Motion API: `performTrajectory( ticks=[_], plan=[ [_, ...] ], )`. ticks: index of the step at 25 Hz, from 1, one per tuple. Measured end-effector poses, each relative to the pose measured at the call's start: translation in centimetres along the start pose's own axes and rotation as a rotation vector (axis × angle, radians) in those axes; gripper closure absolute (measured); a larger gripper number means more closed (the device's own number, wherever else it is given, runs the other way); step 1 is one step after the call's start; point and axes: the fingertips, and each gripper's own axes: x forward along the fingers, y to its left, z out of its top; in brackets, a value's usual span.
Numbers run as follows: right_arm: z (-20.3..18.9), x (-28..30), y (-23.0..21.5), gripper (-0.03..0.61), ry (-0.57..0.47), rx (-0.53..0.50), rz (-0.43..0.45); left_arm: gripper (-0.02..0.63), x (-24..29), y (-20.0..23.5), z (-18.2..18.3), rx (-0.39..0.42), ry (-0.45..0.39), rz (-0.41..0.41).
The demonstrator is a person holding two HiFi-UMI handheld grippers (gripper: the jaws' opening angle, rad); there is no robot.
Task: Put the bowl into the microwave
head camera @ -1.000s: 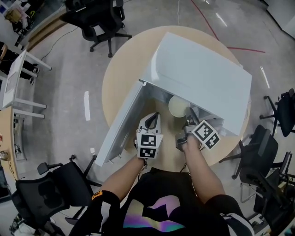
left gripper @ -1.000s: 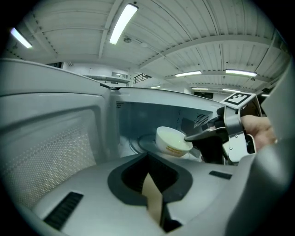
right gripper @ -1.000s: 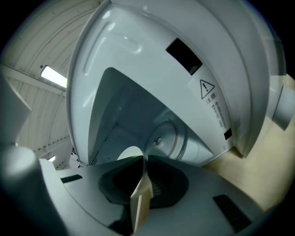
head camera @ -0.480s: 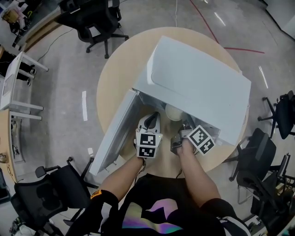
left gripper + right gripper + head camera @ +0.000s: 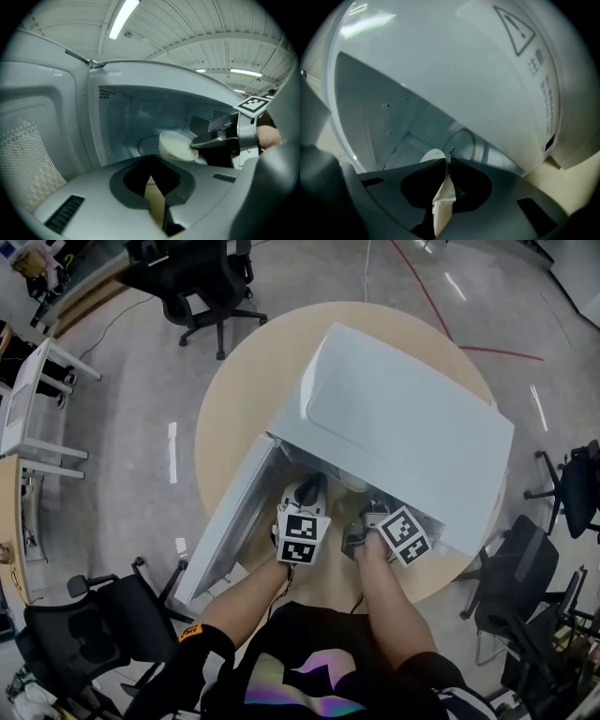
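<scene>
Since the earlier frame the bowl (image 5: pixel 177 146) has slid deeper into the microwave (image 5: pixel 403 418), frame centre; we find the right gripper (image 5: pixel 446 163) fingers pinching its rim, the left gripper (image 5: pixel 307 495) fingers together and empty, and judge that so thin a rim hold may slip.

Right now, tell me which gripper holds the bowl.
The right gripper: its jaws pinch the rim of the bowl inside the microwave, while the left gripper is shut on nothing.

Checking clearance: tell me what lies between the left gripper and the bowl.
Nothing: the left gripper view shows only bare microwave floor between the left gripper and the bowl, which the right gripper holds.
</scene>
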Motion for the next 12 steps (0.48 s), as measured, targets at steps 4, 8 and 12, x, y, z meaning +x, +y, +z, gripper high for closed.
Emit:
performTrajectory(
  ticks=[4, 8, 12],
  plan=[
    [0.2, 0.6, -0.3, 0.534, -0.019, 0.013, 0.001, 0.568, 0.8, -0.1, 0.4, 0.004, 0.002, -0.004],
    [0.4, 1.4, -0.2, 0.534, -0.037, 0.024, -0.001, 0.568, 1.7, 0.2, 1.1, 0.011, 0.005, -0.012],
    [0.8, 1.9, -0.6, 0.534, -0.074, 0.041, -0.006, 0.568, 2.3, 0.7, 1.1, 0.02, 0.014, -0.018]
  ],
)
